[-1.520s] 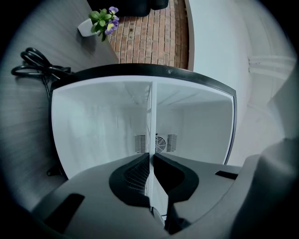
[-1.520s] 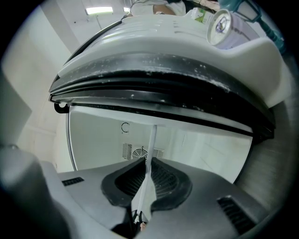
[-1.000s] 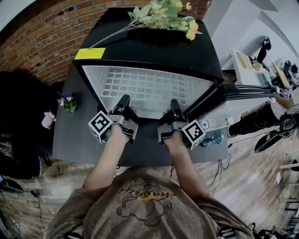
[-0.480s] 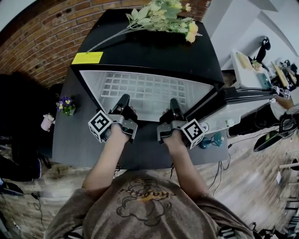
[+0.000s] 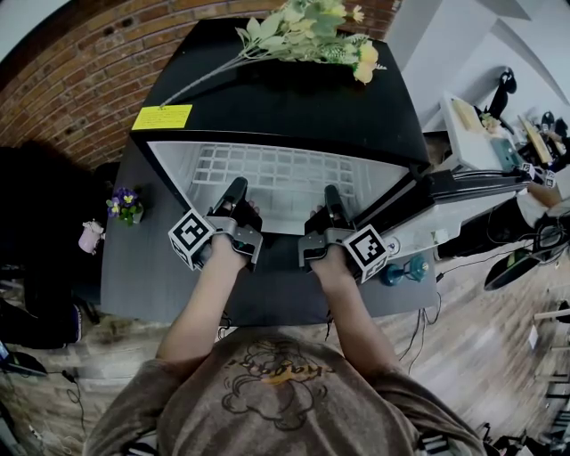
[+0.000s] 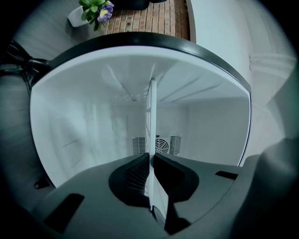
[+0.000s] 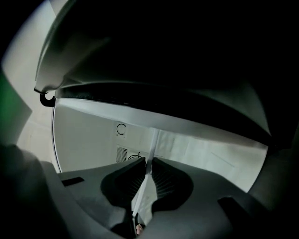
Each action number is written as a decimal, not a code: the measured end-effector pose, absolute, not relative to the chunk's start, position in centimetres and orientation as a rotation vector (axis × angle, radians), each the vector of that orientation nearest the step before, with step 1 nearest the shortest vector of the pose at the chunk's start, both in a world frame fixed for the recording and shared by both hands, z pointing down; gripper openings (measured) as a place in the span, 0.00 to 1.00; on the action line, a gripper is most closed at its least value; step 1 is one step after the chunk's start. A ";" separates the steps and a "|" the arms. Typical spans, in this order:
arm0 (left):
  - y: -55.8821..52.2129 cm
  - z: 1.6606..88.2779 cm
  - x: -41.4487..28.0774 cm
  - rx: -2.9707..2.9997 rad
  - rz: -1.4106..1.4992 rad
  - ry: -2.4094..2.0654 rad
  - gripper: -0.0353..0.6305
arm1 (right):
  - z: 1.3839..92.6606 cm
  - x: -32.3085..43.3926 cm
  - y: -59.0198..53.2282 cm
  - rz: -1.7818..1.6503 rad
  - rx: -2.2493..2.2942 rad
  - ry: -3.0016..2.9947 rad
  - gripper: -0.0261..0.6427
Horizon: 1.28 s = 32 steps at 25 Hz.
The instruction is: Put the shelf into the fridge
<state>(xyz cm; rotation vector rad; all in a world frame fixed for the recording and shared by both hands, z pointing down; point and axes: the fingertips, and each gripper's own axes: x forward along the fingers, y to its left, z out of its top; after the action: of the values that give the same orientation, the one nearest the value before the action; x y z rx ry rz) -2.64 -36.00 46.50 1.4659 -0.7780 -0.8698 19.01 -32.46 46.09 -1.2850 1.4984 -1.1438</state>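
The white wire shelf (image 5: 276, 174) lies level in the mouth of the black fridge (image 5: 294, 98), with its far part under the fridge's top edge. My left gripper (image 5: 233, 191) is shut on the shelf's near edge at the left. My right gripper (image 5: 331, 198) is shut on the same edge at the right. In the left gripper view the shelf (image 6: 151, 121) shows edge-on, pinched between the jaws of the left gripper (image 6: 150, 158), and the white fridge interior lies beyond. In the right gripper view the shelf (image 7: 152, 147) sits clamped in the right gripper (image 7: 148, 161).
The fridge door (image 5: 463, 191) stands open to the right. Artificial flowers (image 5: 312, 27) and a yellow label (image 5: 162, 117) lie on the fridge top. A small pot of purple flowers (image 5: 125, 203) stands at the left by the brick wall (image 5: 80, 71). A fan grille (image 6: 162, 144) marks the fridge's back wall.
Less of the shelf shows in front of the fridge's top edge than a second ago. Both grippers keep their hold and have barely shifted.
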 end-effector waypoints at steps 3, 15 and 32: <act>-36.0 46.4 -2.6 1.473 -0.867 -0.776 0.13 | 46.2 19.1 -32.3 -1.140 -1.301 1.503 0.10; -35.1 46.5 -3.0 1.437 -0.843 -0.781 0.12 | 46.0 18.6 -30.9 -1.143 -1.324 1.610 0.09; -26.7 46.2 -2.7 1.400 -0.837 -0.747 0.12 | 46.1 18.9 -22.4 -1.154 -1.387 1.749 0.03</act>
<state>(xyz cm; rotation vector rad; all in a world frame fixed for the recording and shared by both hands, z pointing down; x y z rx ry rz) -2.67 -26.68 46.19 1.4000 -0.7468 -0.8368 18.91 -22.37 46.11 -1.3865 1.7493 -1.1544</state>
